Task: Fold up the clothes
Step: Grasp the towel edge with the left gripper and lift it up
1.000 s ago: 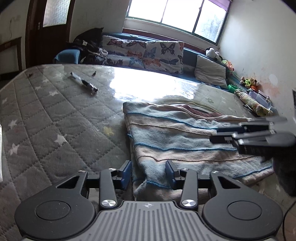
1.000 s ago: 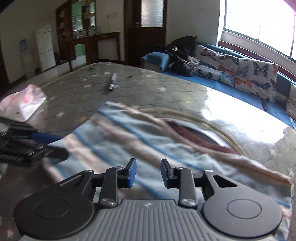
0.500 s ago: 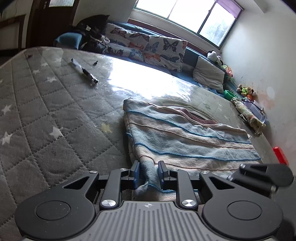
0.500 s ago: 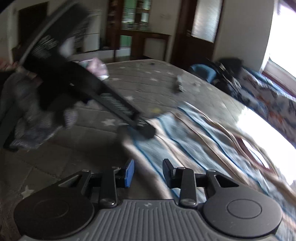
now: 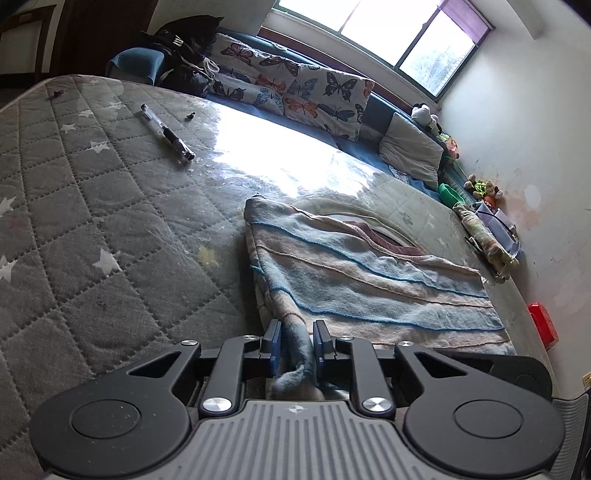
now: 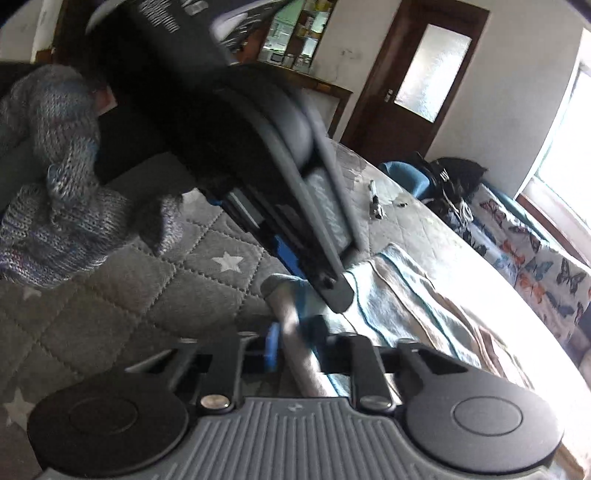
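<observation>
On mattress [image 5: 92, 206]: both grippers' fingers [image 5: 274, 341] clamped on striped garment [image 5: 369, 280] hem.

Window [image 5: 373, 26] glare, fisheye bending, right-view blur

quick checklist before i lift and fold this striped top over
1. Left gripper pinching the striped top hem: ok.
2. Right gripper on the same near edge, jaws just closed with cloth between them: ok, though blurred.
3. Top lying flat on the mattress: ok.
4. Pen clear of the fold path: ok.
5. Grip spacing: not ok, left gripper sits close in front of the right.
6. Underside layers caught: cannot tell.
</observation>
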